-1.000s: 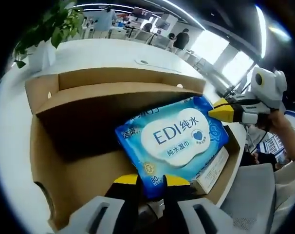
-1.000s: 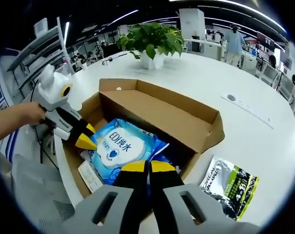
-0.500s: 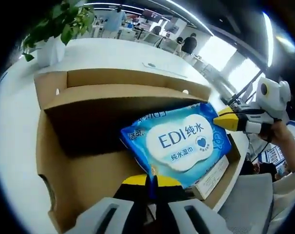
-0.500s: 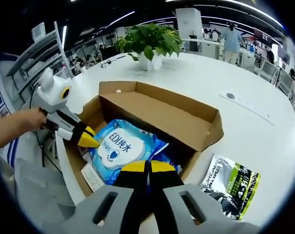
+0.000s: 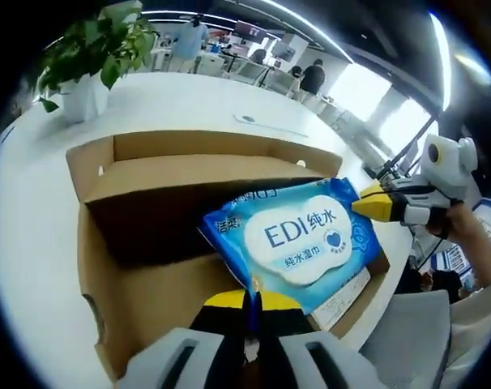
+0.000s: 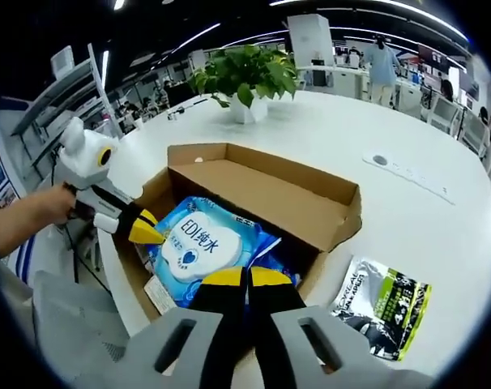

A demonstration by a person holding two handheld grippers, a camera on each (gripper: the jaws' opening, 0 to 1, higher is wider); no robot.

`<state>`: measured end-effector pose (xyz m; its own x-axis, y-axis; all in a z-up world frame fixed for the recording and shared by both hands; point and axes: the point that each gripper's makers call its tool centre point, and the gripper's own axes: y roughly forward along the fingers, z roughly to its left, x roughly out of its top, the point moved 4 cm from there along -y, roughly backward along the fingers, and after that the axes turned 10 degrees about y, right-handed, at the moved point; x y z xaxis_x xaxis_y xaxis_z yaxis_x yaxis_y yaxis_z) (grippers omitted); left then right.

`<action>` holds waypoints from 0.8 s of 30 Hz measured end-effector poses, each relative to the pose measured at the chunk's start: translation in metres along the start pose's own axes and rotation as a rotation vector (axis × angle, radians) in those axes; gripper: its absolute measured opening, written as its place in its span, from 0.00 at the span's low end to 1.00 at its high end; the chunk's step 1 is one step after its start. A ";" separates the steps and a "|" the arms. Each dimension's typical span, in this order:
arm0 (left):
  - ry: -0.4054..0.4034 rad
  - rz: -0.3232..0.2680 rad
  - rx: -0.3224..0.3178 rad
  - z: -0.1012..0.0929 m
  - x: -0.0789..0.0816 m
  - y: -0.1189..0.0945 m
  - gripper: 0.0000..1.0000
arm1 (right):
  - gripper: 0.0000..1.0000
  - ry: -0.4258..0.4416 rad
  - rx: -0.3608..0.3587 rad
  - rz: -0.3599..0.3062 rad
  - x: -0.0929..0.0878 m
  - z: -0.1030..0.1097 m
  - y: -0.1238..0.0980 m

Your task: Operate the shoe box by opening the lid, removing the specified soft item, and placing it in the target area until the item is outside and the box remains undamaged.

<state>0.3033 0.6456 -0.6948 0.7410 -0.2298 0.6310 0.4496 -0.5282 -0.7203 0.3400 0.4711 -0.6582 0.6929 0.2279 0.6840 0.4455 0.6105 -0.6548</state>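
While the cardboard shoe box point(image 6: 254, 194) sits open on the white table point(image 6: 407, 203), its lid folded back on the far side, both grippers grip the blue wet-wipes pack point(image 5: 298, 239) at opposite ends. In the left gripper view, the left gripper point(image 5: 247, 301) has its yellow-tipped jaws closed together on the near edge of the pack, which is tilted up above the box floor with its far end nearer the box's right wall. In the same view the right gripper point(image 5: 373, 206) enters from the right, held by a person's hand point(image 5: 464, 231), its yellow tip touching the pack's far right corner. In the right gripper view, that gripper's own jaws are pressed together on the near edge of the pack point(image 6: 198, 247); the left gripper point(image 6: 144, 229) meets the pack's opposite edge from the left. The pack is still over the box interior, not outside it. A white card or leaflet point(image 6: 158, 292) lies in the box below the pack. Beside the box on the table lies a dark, green-printed pouch point(image 6: 383, 312), apart from the box wall. A potted green plant point(image 6: 244, 77) stands further back on the table.
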 end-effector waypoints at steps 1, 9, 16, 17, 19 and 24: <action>0.001 -0.001 -0.001 -0.002 0.002 -0.002 0.02 | 0.00 0.001 0.000 -0.001 0.001 0.000 -0.002; 0.023 -0.022 -0.005 -0.014 0.014 -0.009 0.02 | 0.00 0.029 0.003 -0.033 0.008 -0.004 -0.018; 0.047 -0.055 -0.016 -0.027 0.030 -0.014 0.02 | 0.00 0.054 -0.013 -0.052 0.011 -0.013 -0.032; 0.049 -0.057 -0.016 -0.029 0.032 -0.015 0.02 | 0.00 0.054 -0.015 -0.053 0.011 -0.013 -0.033; 0.048 -0.064 -0.017 -0.031 0.035 -0.014 0.02 | 0.00 0.059 -0.023 -0.057 0.012 -0.016 -0.036; 0.051 -0.082 -0.025 -0.042 0.044 -0.012 0.02 | 0.00 0.082 -0.038 -0.071 0.013 -0.024 -0.046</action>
<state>0.3094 0.6073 -0.6461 0.6756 -0.2255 0.7019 0.4948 -0.5671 -0.6584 0.3423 0.4274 -0.6272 0.7023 0.1218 0.7014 0.5152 0.5930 -0.6188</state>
